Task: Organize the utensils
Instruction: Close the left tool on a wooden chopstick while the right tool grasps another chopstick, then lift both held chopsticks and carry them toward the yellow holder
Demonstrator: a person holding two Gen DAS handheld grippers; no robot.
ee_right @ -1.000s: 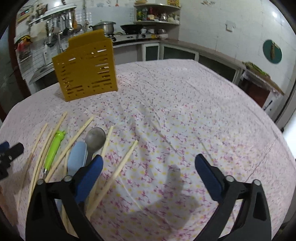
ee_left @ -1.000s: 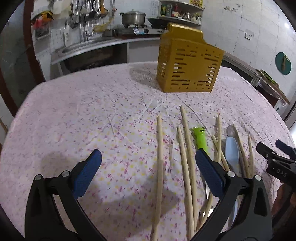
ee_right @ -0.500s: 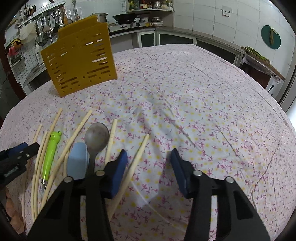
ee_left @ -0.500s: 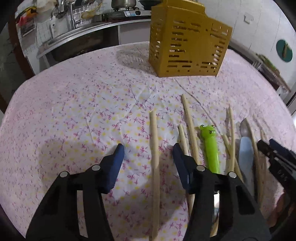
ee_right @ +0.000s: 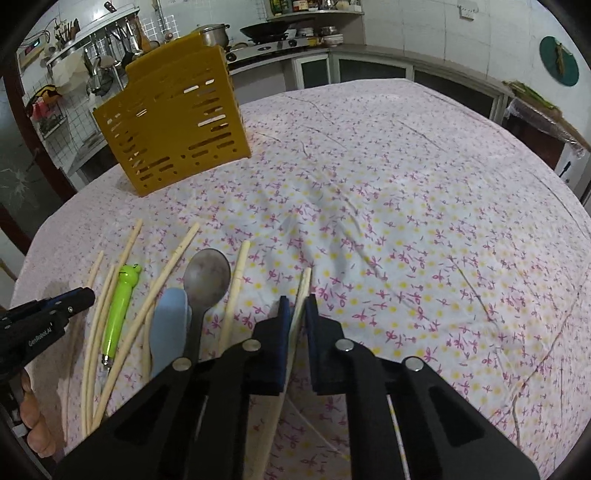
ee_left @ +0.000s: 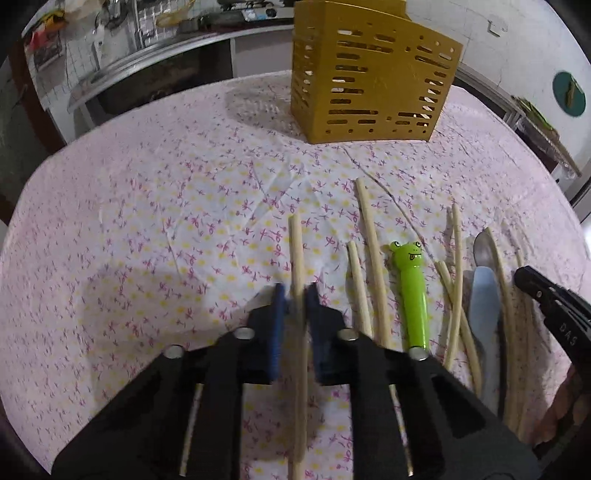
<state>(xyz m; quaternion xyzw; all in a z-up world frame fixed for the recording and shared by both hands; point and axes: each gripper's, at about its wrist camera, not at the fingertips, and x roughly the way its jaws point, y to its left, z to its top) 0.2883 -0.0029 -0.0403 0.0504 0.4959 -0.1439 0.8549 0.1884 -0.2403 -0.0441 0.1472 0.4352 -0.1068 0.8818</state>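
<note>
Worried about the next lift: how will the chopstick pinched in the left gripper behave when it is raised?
The chopstick looks like stiff wood, so it probably won't droop. It seems thin and light. The left gripper pinches it well off its middle, so it may swing or pivot between the pads. If dropped, it would likely roll.

Utensil holder point(ee_left: 369, 77) behind chopsticks point(ee_left: 371, 258), spoon point(ee_right: 207, 280) on tablecloth point(ee_right: 406, 221).

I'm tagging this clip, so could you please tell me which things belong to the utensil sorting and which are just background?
Job:
- left gripper, shut on a chopstick
- right gripper, shut on another chopstick
- yellow basket
- loose chopsticks
- spoon
- frog-handled utensil

Background:
- pot
- wok
- floral tablecloth
</note>
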